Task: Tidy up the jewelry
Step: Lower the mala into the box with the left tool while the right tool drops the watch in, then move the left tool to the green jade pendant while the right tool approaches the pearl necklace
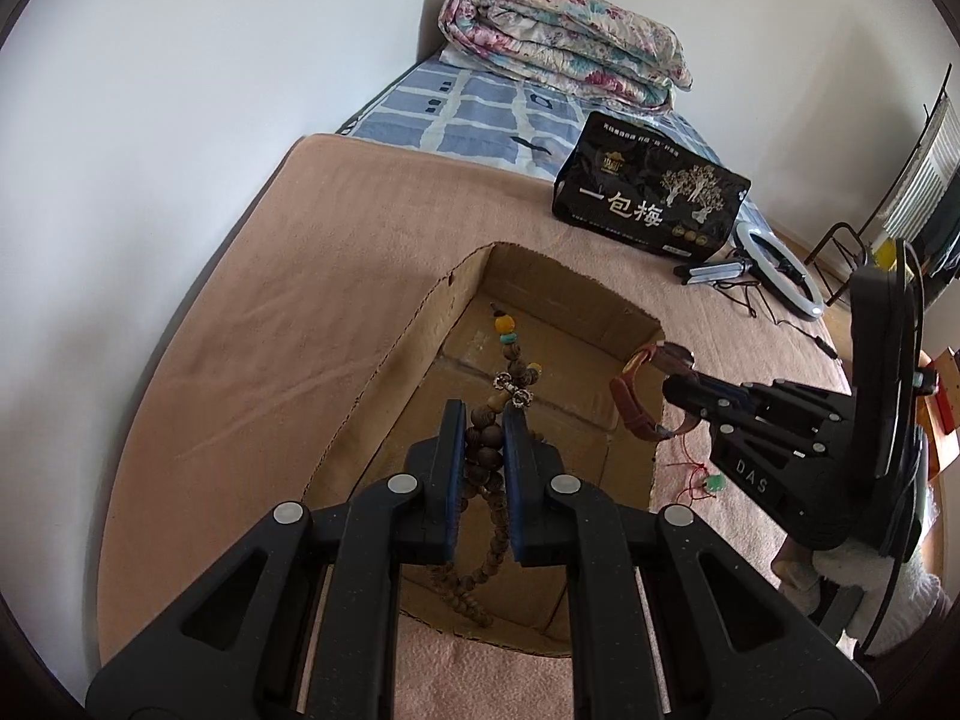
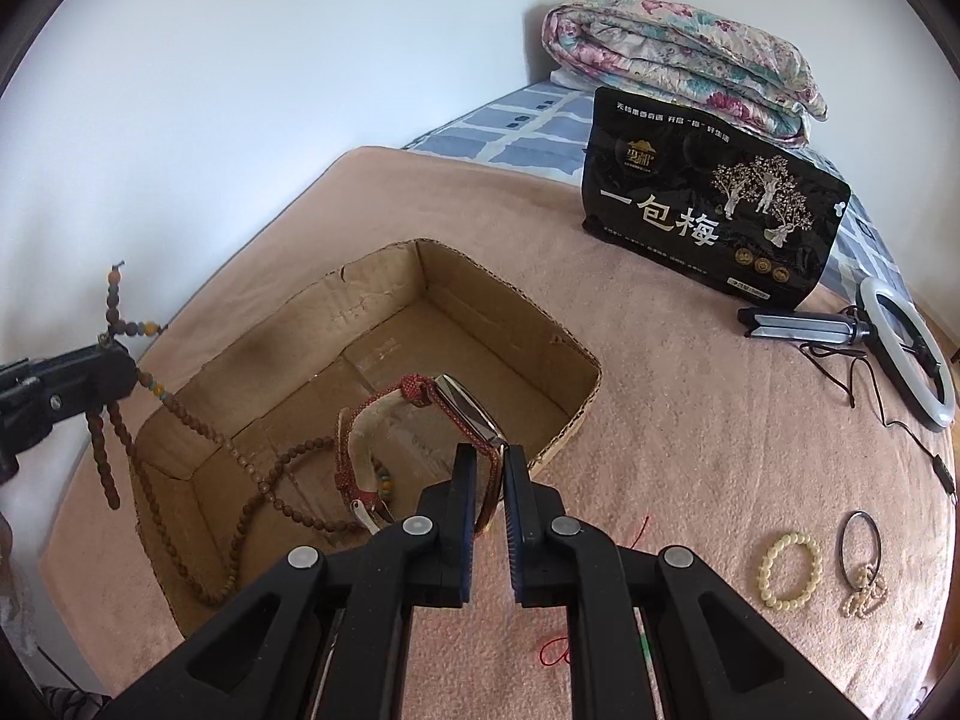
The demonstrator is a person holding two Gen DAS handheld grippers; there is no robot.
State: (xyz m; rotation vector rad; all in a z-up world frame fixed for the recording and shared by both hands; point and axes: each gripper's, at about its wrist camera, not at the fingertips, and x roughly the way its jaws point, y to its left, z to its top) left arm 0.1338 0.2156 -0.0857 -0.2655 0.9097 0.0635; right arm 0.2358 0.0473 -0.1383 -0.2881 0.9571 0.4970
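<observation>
My left gripper (image 1: pixel 485 429) is shut on a long string of brown wooden beads (image 1: pixel 489 450) above the open cardboard box (image 1: pixel 420 324). The string's lower loops lie on the box floor (image 2: pixel 288 468). Its yellow and turquoise end beads (image 1: pixel 505 327) stick out past the fingertips. My right gripper (image 2: pixel 489 465) is shut on the strap of a wristwatch with a red-brown band (image 2: pixel 468 414), held over the box's near right corner. Each gripper shows in the other's view: the right one (image 1: pixel 678 390) with the watch (image 1: pixel 630 405), the left one (image 2: pixel 117 363) with the beads.
A cream bead bracelet (image 2: pixel 789 567), a dark ring with a pearl string (image 2: pixel 861 546) and a red cord with a green pendant (image 1: pixel 714 483) lie on the pink blanket right of the box. Behind are a black snack bag (image 2: pixel 714 210), a ring light (image 2: pixel 912 354) and a folded quilt (image 2: pixel 678 54).
</observation>
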